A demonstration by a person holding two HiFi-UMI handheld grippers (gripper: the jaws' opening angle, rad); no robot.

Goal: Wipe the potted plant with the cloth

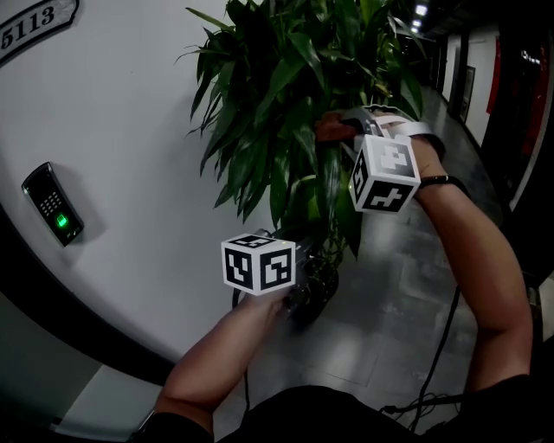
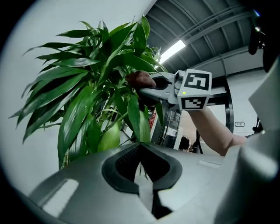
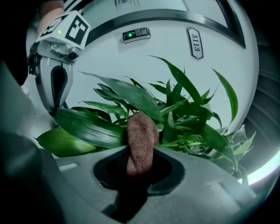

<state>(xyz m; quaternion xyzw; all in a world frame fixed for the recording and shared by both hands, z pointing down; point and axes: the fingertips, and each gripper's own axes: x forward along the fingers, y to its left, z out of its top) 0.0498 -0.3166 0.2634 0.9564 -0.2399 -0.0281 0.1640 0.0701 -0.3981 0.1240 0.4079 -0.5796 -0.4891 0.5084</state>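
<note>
The potted plant (image 1: 286,95) has long green leaves and stands in a dark pot (image 1: 313,290) by a curved white wall. My right gripper (image 3: 140,165) is shut on a brown cloth (image 3: 141,142). The cloth presses against a broad leaf (image 3: 92,127) high in the foliage, and it also shows in the head view, cloth (image 1: 332,129). My left gripper (image 2: 140,151) sits lower with its jaws shut on the tip of a hanging leaf (image 2: 136,118). In the right gripper view the left gripper (image 3: 55,109) meets the end of that broad leaf. In the head view its fingertips are hidden behind the marker cube (image 1: 258,264).
A keypad reader (image 1: 54,215) with a green light and a number plate (image 1: 35,24) are on the white wall to the left. A grey tiled corridor floor (image 1: 407,285) runs to the right. A black cable (image 1: 441,346) hangs below my right forearm.
</note>
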